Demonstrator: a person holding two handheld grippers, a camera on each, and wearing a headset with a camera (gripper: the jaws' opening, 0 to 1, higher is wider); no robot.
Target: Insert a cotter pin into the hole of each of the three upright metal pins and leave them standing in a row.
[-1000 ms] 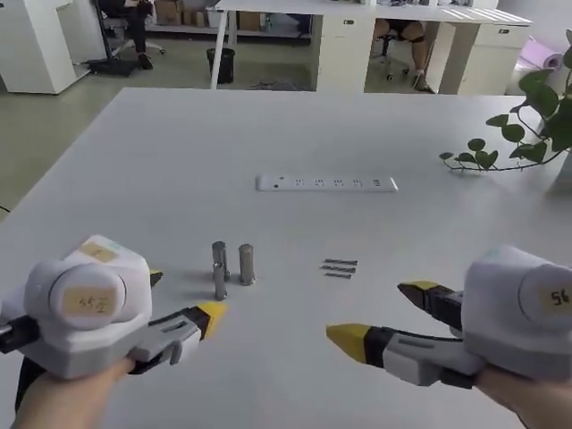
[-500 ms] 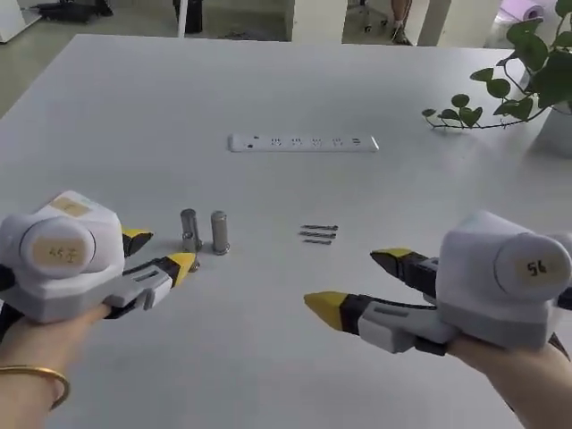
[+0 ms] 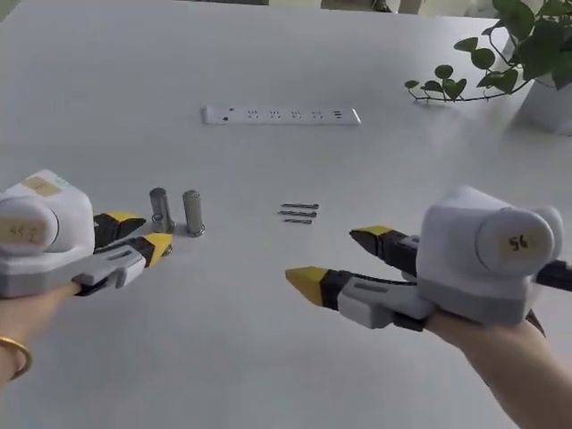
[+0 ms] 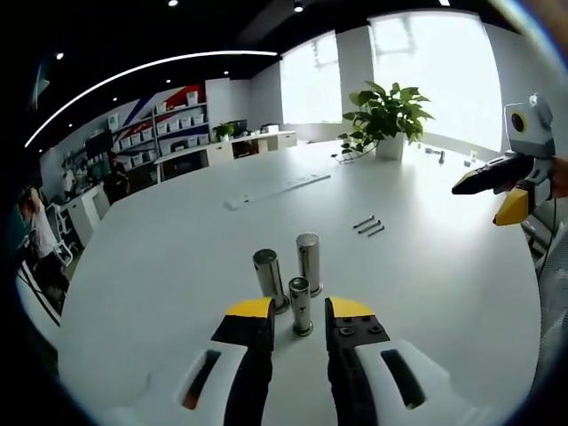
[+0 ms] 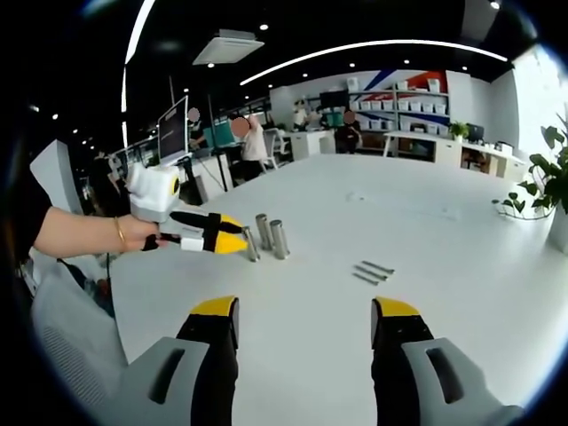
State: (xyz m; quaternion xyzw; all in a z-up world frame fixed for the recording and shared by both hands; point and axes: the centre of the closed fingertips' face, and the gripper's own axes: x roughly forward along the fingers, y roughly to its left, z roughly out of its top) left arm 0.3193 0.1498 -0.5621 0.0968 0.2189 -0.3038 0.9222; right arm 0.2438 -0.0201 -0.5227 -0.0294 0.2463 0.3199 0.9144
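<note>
Left gripper [image 3: 145, 231] sat low over the big white tabletop [image 3: 268, 357], held by a hand [image 3: 31, 308] wearing a thin gold bangle [image 3: 13, 353]. Its yellow-tipped jaws were open with a smallish gap. Looking from the left gripper view, the small silver metal pin [image 4: 299, 304] stood upright right in that gap with a sliver of table showing on either side, so the jaws weren't clamped on it. A taller silver metal pin [image 4: 269, 277] stood just behind it, and a second tall silver pin [image 4: 308, 262] was right beside that one, all three bunched close.

Right gripper [image 3: 326, 255] hovered over bare table well off to the right, jaws spread wide with nothing between them.

The three thin grey cotter pins [image 3: 298, 213] lay flat and parallel in a tidy little group on the table. They were between the upright pins and the right gripper, and clear of both.

Further back there was a long white power strip [image 3: 281, 115] lying across the table. A leafy green potted plant [image 3: 527, 45] sat at the far right corner.
</note>
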